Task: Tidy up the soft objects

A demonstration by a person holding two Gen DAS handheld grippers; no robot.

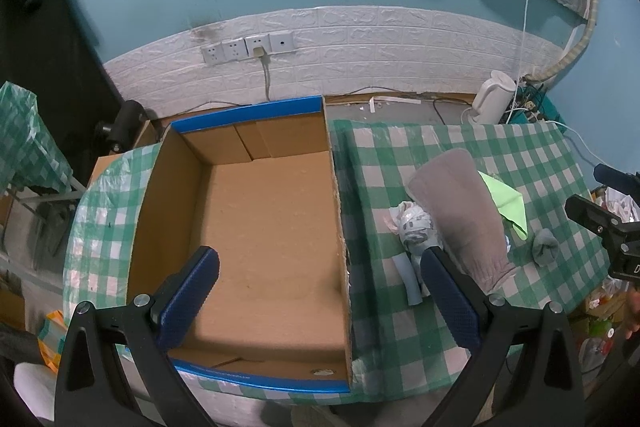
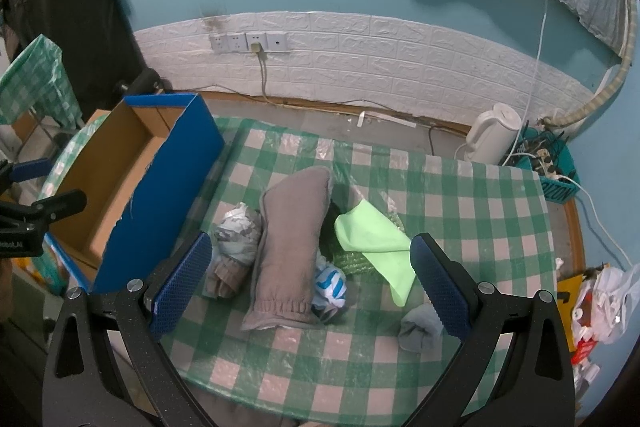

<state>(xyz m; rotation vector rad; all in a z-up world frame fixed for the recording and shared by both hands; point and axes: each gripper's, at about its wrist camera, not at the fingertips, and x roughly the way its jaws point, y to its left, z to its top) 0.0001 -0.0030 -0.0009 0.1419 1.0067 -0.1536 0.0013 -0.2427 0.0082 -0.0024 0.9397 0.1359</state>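
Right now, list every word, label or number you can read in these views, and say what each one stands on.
"NOZIO", or close to it; the white letters look upside down and are uncertain: on the teal basket of cables by the wall.
White lettering ending in "ot.AI": on the left gripper body, partly cut off in the right wrist view.
A single "D": on the right gripper body, the rest cut off.
Cardboard box: no print legible.

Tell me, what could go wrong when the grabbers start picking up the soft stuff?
The long grey cloth leans on the patterned bundle and the blue-and-white one, so lifting it might tumble them. The grey sock sits close to the table's front edge and could get knocked off. The cardboard box has tall walls; something long may catch on the rim.
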